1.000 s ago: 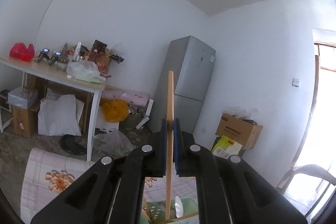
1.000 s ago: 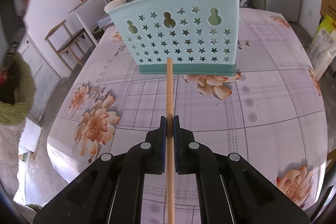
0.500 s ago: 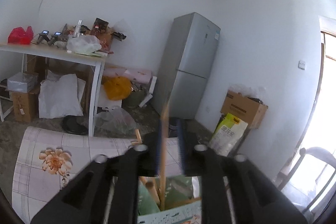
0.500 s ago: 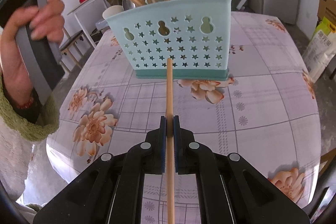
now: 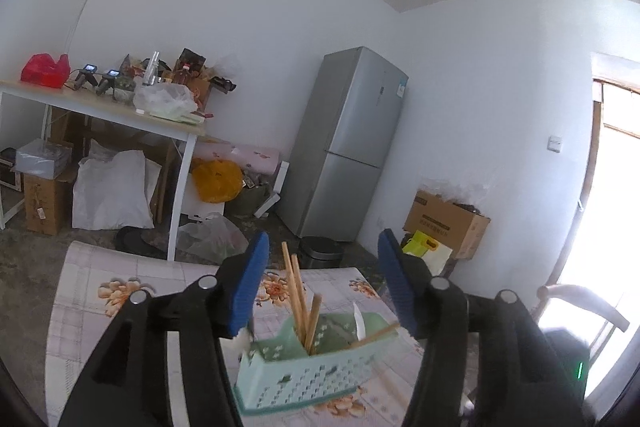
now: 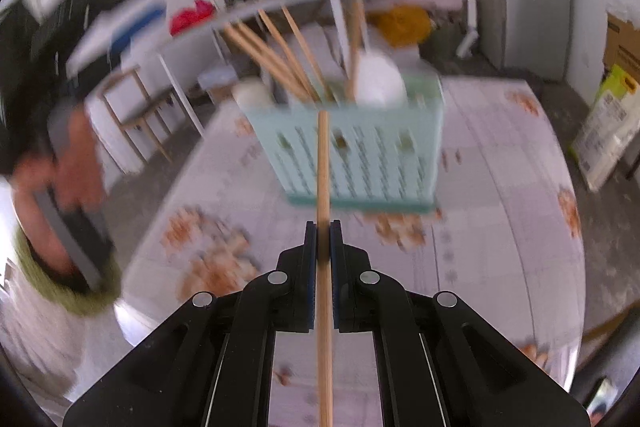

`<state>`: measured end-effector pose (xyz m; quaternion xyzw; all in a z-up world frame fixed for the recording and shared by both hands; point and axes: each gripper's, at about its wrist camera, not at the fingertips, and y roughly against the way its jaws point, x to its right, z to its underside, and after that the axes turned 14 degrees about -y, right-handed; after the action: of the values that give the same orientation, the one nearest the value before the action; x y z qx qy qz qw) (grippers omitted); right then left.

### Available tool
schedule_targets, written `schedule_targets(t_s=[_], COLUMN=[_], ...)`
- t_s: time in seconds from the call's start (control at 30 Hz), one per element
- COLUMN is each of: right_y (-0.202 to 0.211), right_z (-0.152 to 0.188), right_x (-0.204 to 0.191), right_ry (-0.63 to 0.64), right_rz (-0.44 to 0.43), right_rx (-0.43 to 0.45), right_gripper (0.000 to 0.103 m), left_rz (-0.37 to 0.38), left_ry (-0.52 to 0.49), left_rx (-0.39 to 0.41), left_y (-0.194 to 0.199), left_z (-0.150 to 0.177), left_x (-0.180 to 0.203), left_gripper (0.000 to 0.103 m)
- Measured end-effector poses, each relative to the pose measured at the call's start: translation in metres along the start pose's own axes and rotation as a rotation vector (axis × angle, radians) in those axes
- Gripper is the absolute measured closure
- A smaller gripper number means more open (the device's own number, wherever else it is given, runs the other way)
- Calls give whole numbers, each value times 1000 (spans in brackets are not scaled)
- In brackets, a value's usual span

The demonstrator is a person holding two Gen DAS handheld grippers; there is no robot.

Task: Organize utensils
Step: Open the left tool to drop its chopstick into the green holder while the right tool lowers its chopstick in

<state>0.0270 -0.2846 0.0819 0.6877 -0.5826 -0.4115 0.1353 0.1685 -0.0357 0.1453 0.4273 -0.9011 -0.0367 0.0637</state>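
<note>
The right claw (image 6: 323, 227) was clamped on a thin, light, stiff, slippery wooden chopstick (image 6: 323, 163), best gripped mid-shaft, just before the pale green perforated plastic utensil basket (image 6: 360, 151) on the counter, while the left claw (image 5: 322, 281), jaws just opening, held nothing.

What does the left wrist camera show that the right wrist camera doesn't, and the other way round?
Only the left wrist view shows the left gripper, whose jaws have just been opening, with nothing between them.

Only the right wrist view shows the right gripper shut on a chopstick, and a person's hand in a green cuff.

Both show the mint utensil basket with chopsticks standing in it, the floral tablecloth and the grey fridge.
</note>
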Motion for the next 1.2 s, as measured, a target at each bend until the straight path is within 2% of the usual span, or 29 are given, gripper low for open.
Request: schedule_targets(t_s=[0.13, 0.27, 0.43, 0.57, 0.73, 1.2], right_y=[20, 21, 1, -25, -43, -75], right_z=[-31, -67, -101, -118, -126, -117], right_x=[-22, -39, -57, -64, -65, -61], right_ry=[30, 28, 52, 61, 62, 119], right_rz=[-63, -137, -165, -131, -76, 92], right_rx=[127, 233, 373, 457, 548, 658], right_gripper=[98, 98, 98, 98, 98, 98], left_rz=[-50, -102, -161, -209, -234, -255], left_ry=[-8, 54, 157, 182, 179, 202], left_rx=[5, -53, -95, -103, -107, -151], left_y=[34, 55, 72, 81, 82, 68], left_z=[15, 43, 73, 83, 91, 112], left_x=[-9, -28, -59, -82, -96, -115], left_gripper=[44, 44, 44, 44, 44, 44])
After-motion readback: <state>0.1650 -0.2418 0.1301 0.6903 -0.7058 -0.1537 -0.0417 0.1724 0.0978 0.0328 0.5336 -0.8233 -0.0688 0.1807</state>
